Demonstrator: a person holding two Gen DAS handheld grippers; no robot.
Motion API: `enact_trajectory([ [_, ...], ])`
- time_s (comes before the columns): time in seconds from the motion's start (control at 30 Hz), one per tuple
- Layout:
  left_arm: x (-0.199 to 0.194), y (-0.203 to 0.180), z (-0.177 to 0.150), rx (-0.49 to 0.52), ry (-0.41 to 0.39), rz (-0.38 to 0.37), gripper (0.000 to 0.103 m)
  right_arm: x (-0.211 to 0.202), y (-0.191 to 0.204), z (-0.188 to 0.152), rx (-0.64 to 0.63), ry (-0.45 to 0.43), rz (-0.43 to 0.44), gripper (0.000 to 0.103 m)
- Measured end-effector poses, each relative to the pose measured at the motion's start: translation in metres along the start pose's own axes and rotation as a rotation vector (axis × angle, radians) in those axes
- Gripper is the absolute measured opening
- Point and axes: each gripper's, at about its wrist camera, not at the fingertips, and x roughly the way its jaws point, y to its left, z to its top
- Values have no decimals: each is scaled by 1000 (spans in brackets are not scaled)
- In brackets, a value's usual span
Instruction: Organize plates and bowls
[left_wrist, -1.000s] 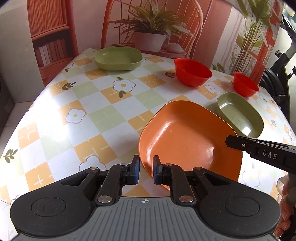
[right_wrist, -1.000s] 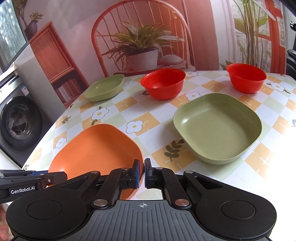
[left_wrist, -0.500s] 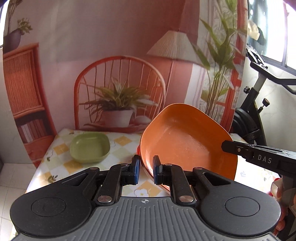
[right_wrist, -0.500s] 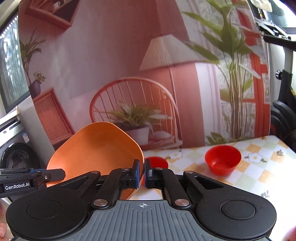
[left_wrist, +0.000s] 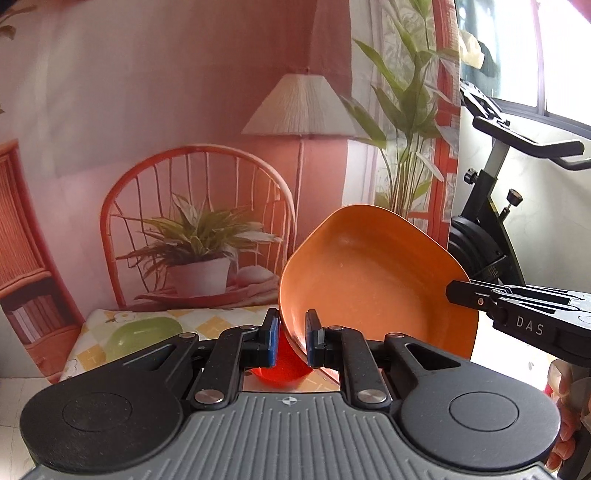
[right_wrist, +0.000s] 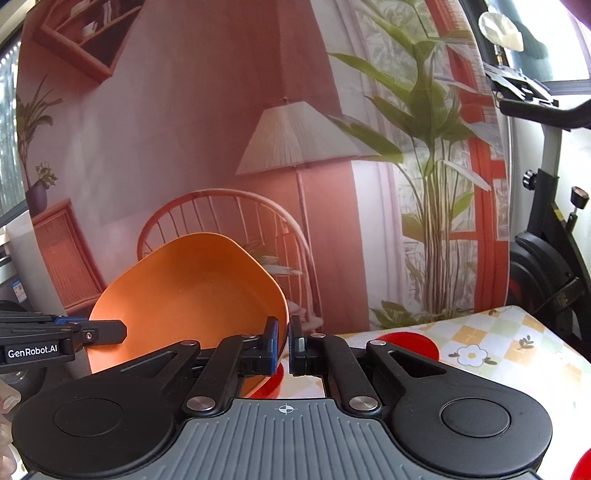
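An orange plate (left_wrist: 373, 291) hangs in the air, tilted, above the table. My left gripper (left_wrist: 291, 341) is shut on its near-left rim, with the rim between the blue pads. Over on the far right rim, the right gripper (left_wrist: 460, 295) clamps the plate too. In the right wrist view the same orange plate (right_wrist: 192, 291) sits left of centre, my right gripper (right_wrist: 283, 345) is shut on its right rim, and the left gripper (right_wrist: 110, 332) bites the opposite edge. Below lie a red bowl (left_wrist: 280, 369), a green plate (left_wrist: 144, 332) and a red bowl (right_wrist: 406, 343).
The table (right_wrist: 491, 343) has a checked flower cloth and is mostly hidden under the grippers. A printed backdrop with a chair and lamp stands behind it. An exercise bike (left_wrist: 491, 236) stands to the right. Another red bowl's edge (right_wrist: 583, 465) shows at the bottom right.
Both grippers have raised the orange plate off the table and tilted it up. The table and other dishes have dropped low in both views.
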Motion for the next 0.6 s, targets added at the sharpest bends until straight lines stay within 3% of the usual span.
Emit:
enact_trajectory([
  [0.3, 64, -15, -26, 39, 131, -40, 15, 25, -46, -35, 100, 69, -57, 5],
  [0.6, 100, -28, -51, 73, 223, -70, 15, 34, -76, -70, 186, 135, -90, 5],
])
